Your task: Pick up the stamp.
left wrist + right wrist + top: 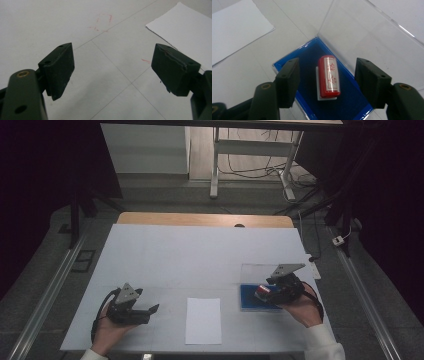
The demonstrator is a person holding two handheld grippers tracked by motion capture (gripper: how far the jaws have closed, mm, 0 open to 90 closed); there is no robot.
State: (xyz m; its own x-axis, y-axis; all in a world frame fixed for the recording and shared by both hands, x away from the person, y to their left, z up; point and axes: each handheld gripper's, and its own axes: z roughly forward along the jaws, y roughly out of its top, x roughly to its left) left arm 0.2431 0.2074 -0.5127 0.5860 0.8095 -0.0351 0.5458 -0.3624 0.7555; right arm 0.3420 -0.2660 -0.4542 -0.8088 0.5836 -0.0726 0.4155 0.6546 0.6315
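The right gripper (327,82) is hovering with fingers part-open astride the small red stamp (329,76) lying in the blue-lined box (287,63) on the right tabletop, seemingly light, rigid, glossy, best pinched across its sides

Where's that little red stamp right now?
The red stamp lies in the blue tray at the table's right, between the right gripper's open jaws, untouched.

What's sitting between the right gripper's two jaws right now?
The red stamp, lying in the blue tray; the right gripper straddles it untouched, per the right gripper view.
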